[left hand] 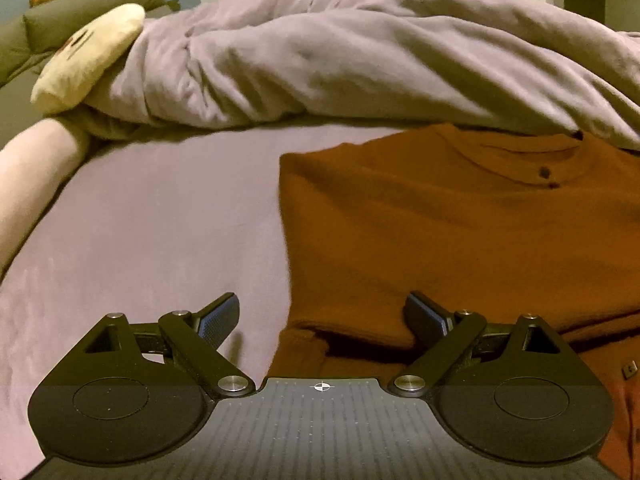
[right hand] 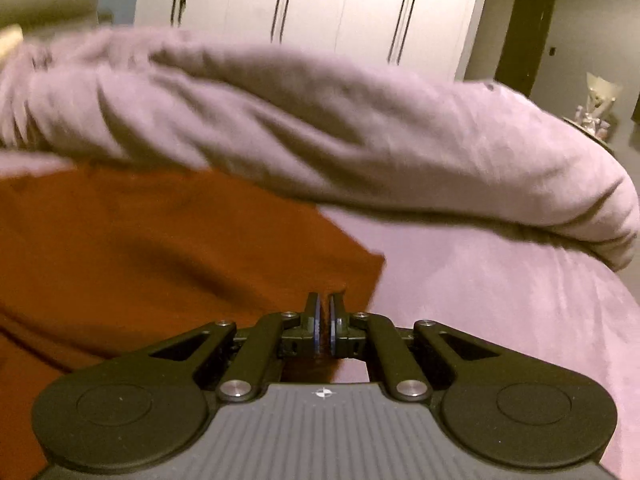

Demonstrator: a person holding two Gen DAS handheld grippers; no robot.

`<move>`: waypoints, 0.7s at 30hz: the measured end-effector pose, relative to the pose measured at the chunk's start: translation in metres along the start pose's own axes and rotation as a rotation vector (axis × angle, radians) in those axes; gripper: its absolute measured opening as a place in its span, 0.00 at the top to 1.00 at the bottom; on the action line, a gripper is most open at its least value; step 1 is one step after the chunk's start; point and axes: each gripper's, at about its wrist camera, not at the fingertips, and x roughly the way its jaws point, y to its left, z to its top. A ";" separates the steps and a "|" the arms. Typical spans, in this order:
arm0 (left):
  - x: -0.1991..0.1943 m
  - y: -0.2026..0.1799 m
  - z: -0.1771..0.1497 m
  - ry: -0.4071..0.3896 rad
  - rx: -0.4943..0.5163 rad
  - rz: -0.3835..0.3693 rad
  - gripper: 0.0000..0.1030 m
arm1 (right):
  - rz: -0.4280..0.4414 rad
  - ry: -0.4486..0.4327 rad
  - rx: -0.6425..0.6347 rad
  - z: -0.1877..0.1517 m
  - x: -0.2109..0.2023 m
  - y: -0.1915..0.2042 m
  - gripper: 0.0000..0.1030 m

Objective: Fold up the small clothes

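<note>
A rust-orange buttoned shirt point(left hand: 440, 232) lies flat on the lilac bed sheet point(left hand: 160, 220), its neckline toward the heaped duvet. My left gripper point(left hand: 322, 316) is open, its fingers straddling the shirt's near left edge, where a folded layer shows below. Nothing is between its pads. In the right wrist view the same shirt point(right hand: 160, 248) fills the left side. My right gripper point(right hand: 324, 312) is shut at the shirt's right edge, and a little orange cloth bunches up at its fingertips.
A rumpled lilac duvet point(left hand: 340, 60) lies heaped across the bed behind the shirt. A cream plush toy point(left hand: 88, 56) and olive cushions point(left hand: 80, 12) sit at the far left. White wardrobe doors point(right hand: 320, 4) stand beyond. Bare sheet point(right hand: 500, 300) stretches right of the shirt.
</note>
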 end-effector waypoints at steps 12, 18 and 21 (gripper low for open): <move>0.001 -0.034 0.026 -0.097 -0.006 -0.089 0.07 | 0.265 -0.122 0.049 0.032 -0.017 0.055 0.89; 0.038 -0.046 0.025 -0.098 0.069 -0.045 0.02 | 0.361 -0.119 -0.083 0.020 0.009 0.115 0.80; 0.051 -0.030 0.019 -0.109 0.013 -0.069 0.00 | 0.315 -0.146 -0.156 0.004 0.013 0.113 0.78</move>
